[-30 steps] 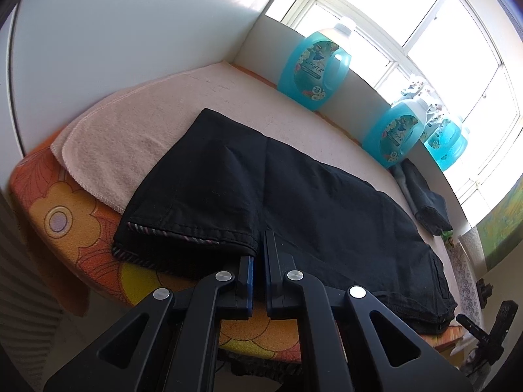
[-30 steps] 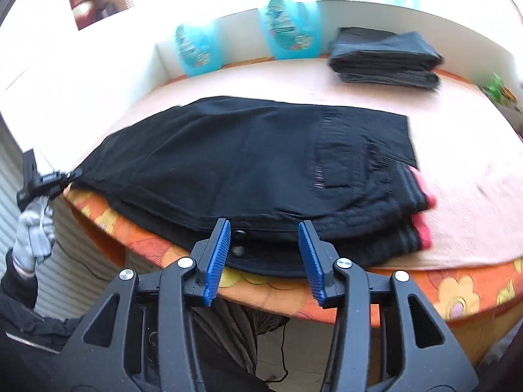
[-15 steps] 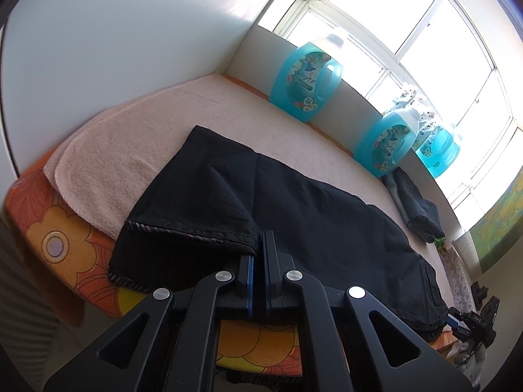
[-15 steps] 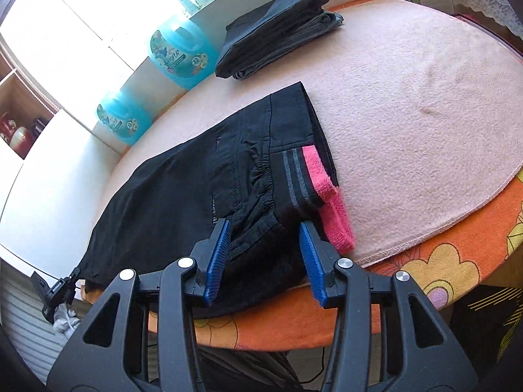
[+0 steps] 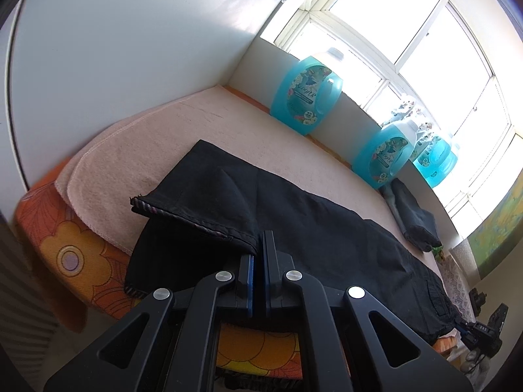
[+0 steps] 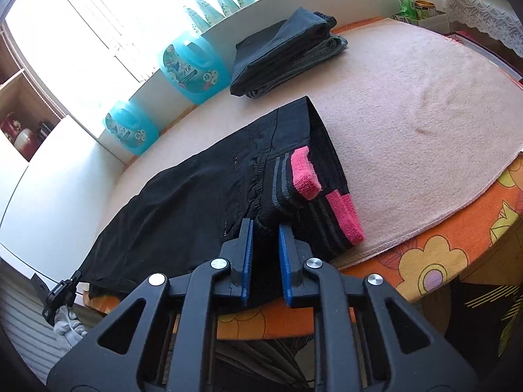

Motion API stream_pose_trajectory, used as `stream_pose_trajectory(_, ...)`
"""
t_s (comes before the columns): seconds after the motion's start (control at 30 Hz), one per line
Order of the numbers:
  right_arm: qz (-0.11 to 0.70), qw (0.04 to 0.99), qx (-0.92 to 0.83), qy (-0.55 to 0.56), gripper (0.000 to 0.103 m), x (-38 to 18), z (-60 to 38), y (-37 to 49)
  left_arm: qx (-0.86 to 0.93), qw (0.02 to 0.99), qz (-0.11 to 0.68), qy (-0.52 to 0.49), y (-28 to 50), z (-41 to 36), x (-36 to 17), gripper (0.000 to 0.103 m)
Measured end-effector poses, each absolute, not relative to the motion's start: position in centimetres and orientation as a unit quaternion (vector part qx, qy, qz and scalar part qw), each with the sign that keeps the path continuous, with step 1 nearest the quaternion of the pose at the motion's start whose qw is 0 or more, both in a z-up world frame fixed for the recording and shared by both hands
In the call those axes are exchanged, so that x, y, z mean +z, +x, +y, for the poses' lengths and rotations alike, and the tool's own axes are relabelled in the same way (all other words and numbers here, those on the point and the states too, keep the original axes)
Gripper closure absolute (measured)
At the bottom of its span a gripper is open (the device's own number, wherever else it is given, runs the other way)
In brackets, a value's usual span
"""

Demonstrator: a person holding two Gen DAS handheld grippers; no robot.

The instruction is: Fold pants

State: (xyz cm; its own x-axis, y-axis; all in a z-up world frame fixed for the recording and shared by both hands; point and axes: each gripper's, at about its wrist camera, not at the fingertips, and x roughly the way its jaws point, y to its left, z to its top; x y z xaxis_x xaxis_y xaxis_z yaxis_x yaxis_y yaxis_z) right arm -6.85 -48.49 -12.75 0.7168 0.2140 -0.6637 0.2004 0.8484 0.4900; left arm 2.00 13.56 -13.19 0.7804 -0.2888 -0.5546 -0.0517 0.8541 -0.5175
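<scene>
Lying between both grippers – pants (image 5: 294,228), left gripper (image 5: 258,254) clamping hem, right gripper (image 6: 264,232) closing on waistband.

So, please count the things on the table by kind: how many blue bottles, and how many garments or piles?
Blue detergent bottles: 3
Black pants being folded: 1
Stack of folded clothes: 1
Total: 5

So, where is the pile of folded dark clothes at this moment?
In the right wrist view the folded dark clothes lie at the far edge of the pink towel, just right of a blue detergent bottle, beyond the black pants.
</scene>
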Motion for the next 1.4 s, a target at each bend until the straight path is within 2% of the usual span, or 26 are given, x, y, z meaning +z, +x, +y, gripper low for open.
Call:
stream_pose_trajectory(0.3,0.412,0.874,-0.028,0.256,0.088,-15.9,-48.7,-6.1,-0.054,0.894,0.353,-0.272,1.3,13.6,-15.9,0.100)
stream_pose_trajectory(1.17,0.435,0.872,-0.036,0.219,0.088,-15.7,-48.2,-6.3,-0.053,0.893,0.379,-0.238,0.4,13.1,-16.4,0.099)
stream_pose_trajectory(1.23,0.442,0.870,-0.036,0.216,0.086,-15.5,-48.3,-6.6,-0.053,0.890,0.383,-0.239,0.1,13.3,-16.2,0.096)
stream_pose_trajectory(1.27,0.444,0.869,-0.040,0.212,0.081,-15.3,-48.4,-6.8,-0.051,0.890,0.386,-0.236,-0.2,13.4,-16.0,0.094)
stream_pose_trajectory(1.3,0.447,0.870,-0.047,0.203,0.077,-14.9,-48.3,-7.1,-0.042,0.891,0.389,-0.230,-0.5,13.5,-15.7,0.087)
stream_pose_trajectory(1.33,0.448,0.872,-0.056,0.189,0.077,-14.4,-48.2,-7.3,-0.031,0.893,0.390,-0.223,-0.8,13.7,-15.4,0.079)
stream_pose_trajectory(1.4,0.440,0.880,-0.059,0.167,0.076,-13.1,-47.9,-7.7,-0.017,0.898,0.383,-0.217,-1.6,14.2,-14.6,0.078)
